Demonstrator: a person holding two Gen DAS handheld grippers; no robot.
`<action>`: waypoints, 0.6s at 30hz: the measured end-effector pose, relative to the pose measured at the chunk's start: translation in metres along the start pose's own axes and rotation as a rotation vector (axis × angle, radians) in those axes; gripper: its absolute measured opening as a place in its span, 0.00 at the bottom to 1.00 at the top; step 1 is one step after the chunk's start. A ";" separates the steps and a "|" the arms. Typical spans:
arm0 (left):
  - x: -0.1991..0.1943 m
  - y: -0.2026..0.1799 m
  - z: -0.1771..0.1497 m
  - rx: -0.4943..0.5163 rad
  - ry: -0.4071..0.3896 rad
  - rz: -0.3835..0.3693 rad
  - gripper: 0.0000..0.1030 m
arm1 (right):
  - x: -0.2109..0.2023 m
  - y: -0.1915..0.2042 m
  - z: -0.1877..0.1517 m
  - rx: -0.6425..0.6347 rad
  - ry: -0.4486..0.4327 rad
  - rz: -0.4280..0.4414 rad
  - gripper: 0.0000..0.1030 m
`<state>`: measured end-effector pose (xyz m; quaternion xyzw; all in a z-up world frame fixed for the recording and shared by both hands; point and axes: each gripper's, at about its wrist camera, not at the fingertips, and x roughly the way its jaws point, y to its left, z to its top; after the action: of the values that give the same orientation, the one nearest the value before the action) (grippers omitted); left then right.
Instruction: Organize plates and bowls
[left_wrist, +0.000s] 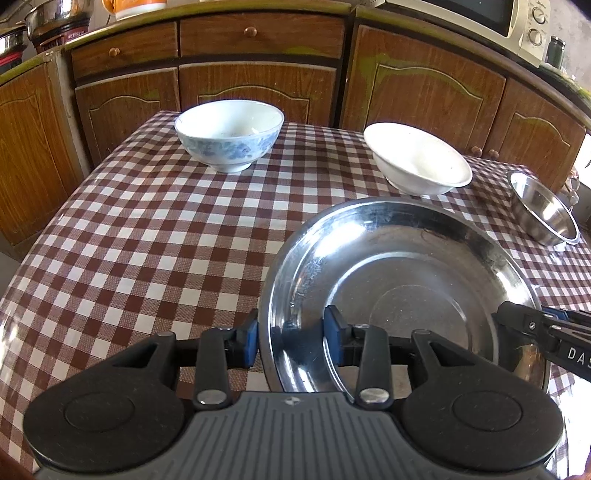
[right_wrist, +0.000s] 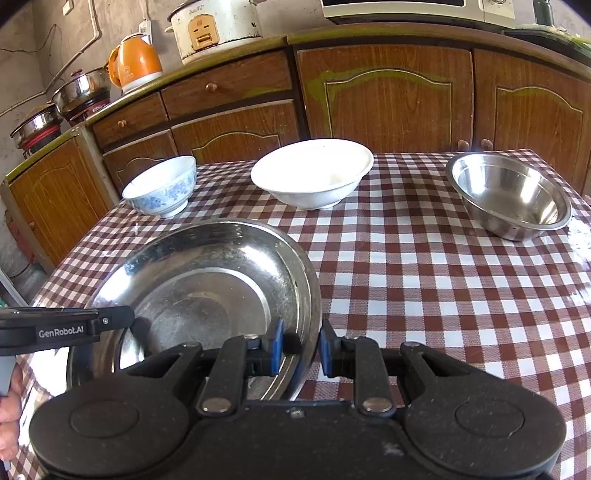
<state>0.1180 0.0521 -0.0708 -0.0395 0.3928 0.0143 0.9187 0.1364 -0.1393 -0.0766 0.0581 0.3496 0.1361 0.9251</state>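
Steel plate (left_wrist: 399, 295) pinched at opposite rims by left claw (left_wrist: 291, 339) and right claw (right_wrist: 301, 349); set down low in frame, then release.

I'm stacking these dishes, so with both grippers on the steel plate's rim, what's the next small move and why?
Probably ease the steel plate down flat onto the checked tablecloth. The left gripper and right gripper pinch opposite rims, and the blue-flowered bowl, white bowl and steel bowl stand apart behind it.

plate (right_wrist: 207, 291) before three bowls (right_wrist: 314, 177), on table (right_wrist: 443, 295)
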 end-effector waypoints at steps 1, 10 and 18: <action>0.001 0.001 0.000 0.000 -0.001 0.002 0.36 | 0.001 0.001 0.000 -0.003 -0.001 -0.002 0.26; 0.011 0.002 0.000 0.006 0.003 0.011 0.37 | 0.009 0.004 -0.002 -0.003 0.011 -0.006 0.26; 0.018 0.003 -0.004 0.017 0.007 0.026 0.39 | 0.015 0.006 -0.005 -0.007 0.033 -0.011 0.26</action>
<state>0.1278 0.0551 -0.0868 -0.0266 0.3968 0.0225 0.9173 0.1429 -0.1288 -0.0887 0.0509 0.3645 0.1333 0.9202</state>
